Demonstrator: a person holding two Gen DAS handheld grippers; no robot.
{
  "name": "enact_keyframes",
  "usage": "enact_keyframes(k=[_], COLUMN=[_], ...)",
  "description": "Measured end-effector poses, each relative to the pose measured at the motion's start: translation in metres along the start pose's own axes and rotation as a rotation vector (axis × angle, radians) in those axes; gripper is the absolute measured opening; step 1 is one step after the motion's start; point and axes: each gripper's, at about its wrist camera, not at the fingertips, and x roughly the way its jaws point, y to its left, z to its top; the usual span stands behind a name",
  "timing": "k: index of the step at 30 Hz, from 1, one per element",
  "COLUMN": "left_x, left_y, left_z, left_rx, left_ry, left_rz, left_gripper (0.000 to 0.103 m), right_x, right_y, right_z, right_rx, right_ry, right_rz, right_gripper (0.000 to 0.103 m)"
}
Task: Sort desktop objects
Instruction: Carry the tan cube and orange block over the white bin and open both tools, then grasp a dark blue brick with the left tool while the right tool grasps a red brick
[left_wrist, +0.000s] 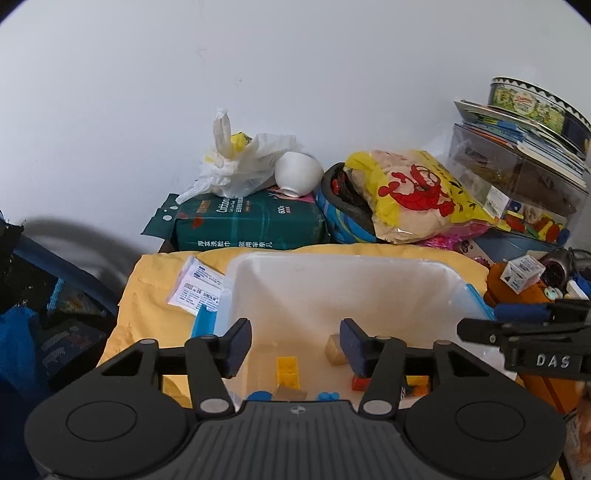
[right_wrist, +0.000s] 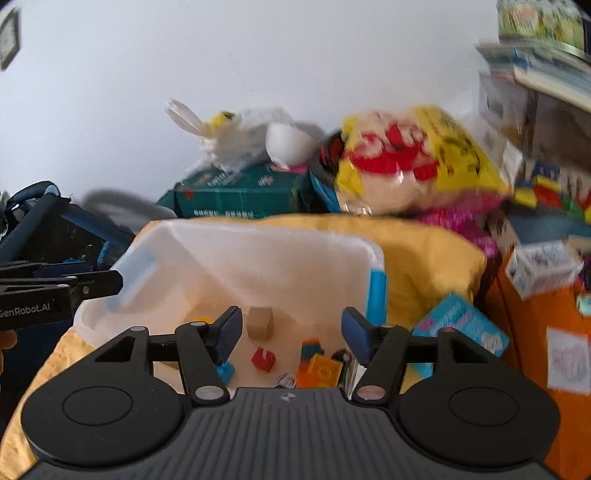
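A translucent white plastic bin (left_wrist: 332, 273) with blue handles sits on a yellow cloth (left_wrist: 147, 317). It also shows in the right wrist view (right_wrist: 258, 240). Inside lie small blocks: a yellow brick (left_wrist: 288, 371), a beige cube (left_wrist: 335, 349), a red block (right_wrist: 263, 358), an orange brick (right_wrist: 323, 369) and blue pieces. My left gripper (left_wrist: 295, 347) is open and empty above the bin's near side. My right gripper (right_wrist: 291, 332) is open and empty above the bin, to the right of the left gripper. The right wrist view is blurred.
Behind the bin against the white wall stand a green tissue pack (left_wrist: 247, 221), a white plastic bag (left_wrist: 240, 166), a white bowl (left_wrist: 297, 173) and a yellow lobster-print bag (left_wrist: 417, 195). Stacked books and boxes (left_wrist: 524, 155) crowd the right. A paper packet (left_wrist: 195, 284) lies on the cloth.
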Motion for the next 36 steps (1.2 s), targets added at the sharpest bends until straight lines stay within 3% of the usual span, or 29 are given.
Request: enact_keyframes(k=[4,7,14,18,25,30,34,36], left_x=[-0.027,-0.057,-0.113,-0.13,-0.119,-0.102,-0.096,-0.096], left_y=[0.001,0.0,-0.018,-0.038,-0.066,-0.068,-0.072,-0.074], left_z=[-0.017,-0.047,-0.148,-0.201,-0.249,-0.256,-0.261,-0.262], left_rx=[0.034,0.046,0.061,0.068,0.117,0.102,0.121,0.13], left_ry=[-0.035,-0.032,0.058,0.135,0.238,0.277,0.281,0.275], left_rz=[-0.025,-0.072,-0.112,-0.123,-0.13,-0.091,-0.106,-0.125], left_gripper=[0.057,0.057,0.057,0.057,0.057,0.057,0.057,0.055], right_x=[-0.035,-0.067,-0.11,-0.117,-0.107,-0.095,-0.088,-0.086], right_y=[0.006,0.012,0.023,0.035,0.05,0.047,0.05,0.053], right_z=[-0.013,-0.044,-0.16,-0.21,-0.224,-0.232,-0.235,-0.236], right_rx=[-0.014,-0.049,-0.134,-0.21,-0.315,-0.301,-0.315,-0.316], right_ry=[-0.073,-0.096,0.065,0.143,0.142,0.171,0.19,0.2], right_rz=[0.053,0.091,0.118,0.084,0.054,0.047,0.057,0.065], right_gripper=[0.063,0.064,0.064,0.06,0.052,0.047,0.045,0.036])
